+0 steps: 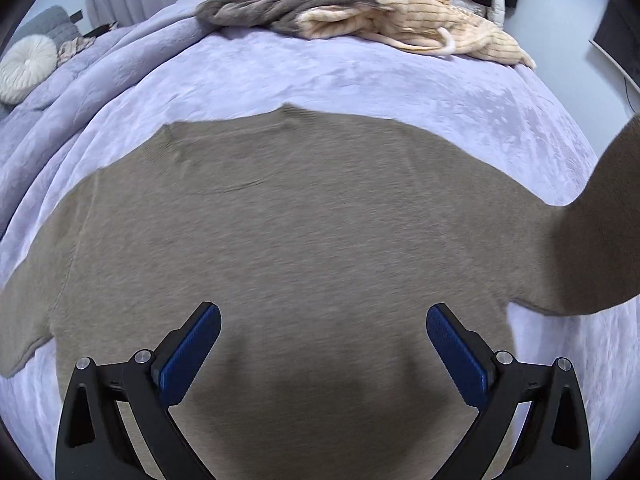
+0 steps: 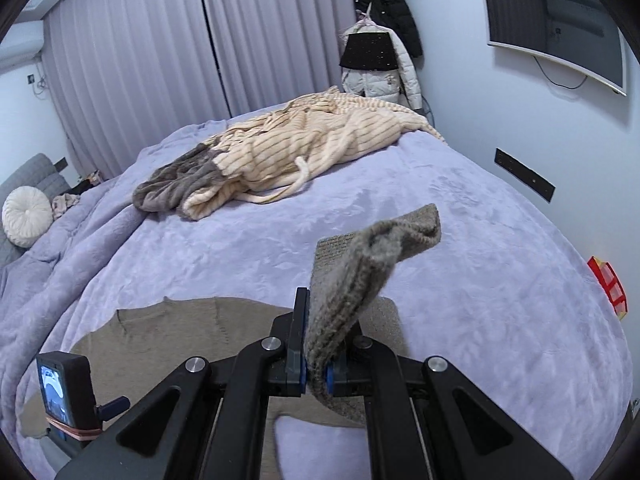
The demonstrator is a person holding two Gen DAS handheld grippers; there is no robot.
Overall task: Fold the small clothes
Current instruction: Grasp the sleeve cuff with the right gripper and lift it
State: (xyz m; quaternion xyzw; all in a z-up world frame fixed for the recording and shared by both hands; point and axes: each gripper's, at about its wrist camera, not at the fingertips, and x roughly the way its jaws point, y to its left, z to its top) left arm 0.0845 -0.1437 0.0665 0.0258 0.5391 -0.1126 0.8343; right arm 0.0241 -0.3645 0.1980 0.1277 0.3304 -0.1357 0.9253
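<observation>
Two tongs in view, one garment in hand. Right tongs [image 2: 317, 374] clamped shut on the ribbed cuff of the taupe knitted sweater's sleeve [image 2: 352, 280], cuff end standing up and flopping over beyond the blue pads. Left tongs [image 1: 323, 344] spread wide and empty, poised above the lower body of the taupe knitted sweater [image 1: 300, 220], pads apart from the knit; contact with the fabric not confirmed.

Sweater spread flat, apparently back side up, on the lavender plush bed cover [image 1: 360, 76], neckline toward the far side, one sleeve lying out flat at the left of the left wrist view, the other lifted off the bed at the right edge of that view. Hem hidden below the tongs.

Step judged in hand: first sleeve fold, lifted sleeve being carried inward across the body. Body not yet folded; task judged early.

Next move calls for: laying the sleeve flat across the back without dragging the body, left tongs pinning or steadying the knit if it creeps, then release. Risk noted: soft knit bunching at the shoulder.

Farther off, well apart: a crumpled cream striped fleece garment with grey trim [image 2: 280, 148], unfolded, near the far edge of the bed. Beyond, grey pleated curtains [image 2: 140, 60] and a wall-mounted television [image 2: 556, 28].
</observation>
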